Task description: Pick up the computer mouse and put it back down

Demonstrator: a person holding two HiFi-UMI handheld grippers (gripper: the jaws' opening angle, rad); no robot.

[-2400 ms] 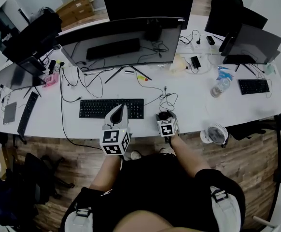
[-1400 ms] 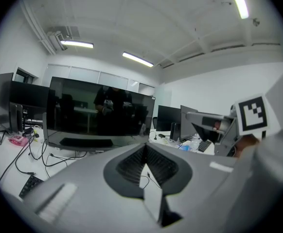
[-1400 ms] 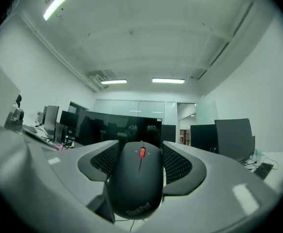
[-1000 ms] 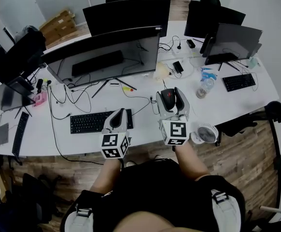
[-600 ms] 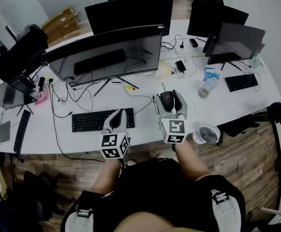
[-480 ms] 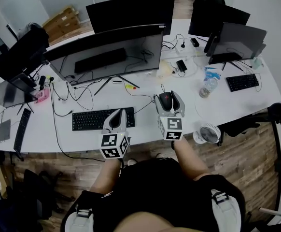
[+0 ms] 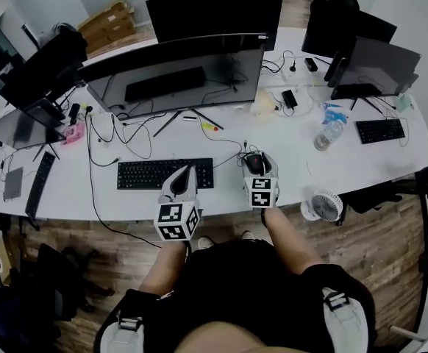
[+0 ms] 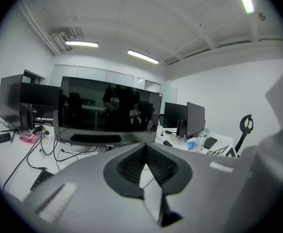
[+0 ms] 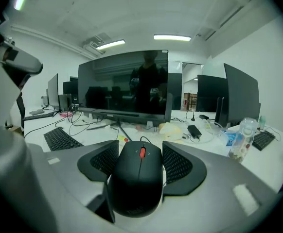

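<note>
Grasp: black plastic computer mouse [image 9: 136, 178] with red wheel is clamped between right gripper [image 9: 140, 152] fingers.
Left gripper [image 8: 144, 148]: fingers are pressed together.

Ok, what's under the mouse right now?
The mouse is clamped in the right gripper, with white desk around it. Its own body and the jaws cover what is beneath, so desk contact can't be told.

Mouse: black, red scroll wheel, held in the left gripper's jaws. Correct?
Wrong gripper. The mouse sits between the jaws of the right gripper, as the right gripper view shows. The jaws of the left gripper are together on nothing. Black with a red scroll wheel is right.
</note>
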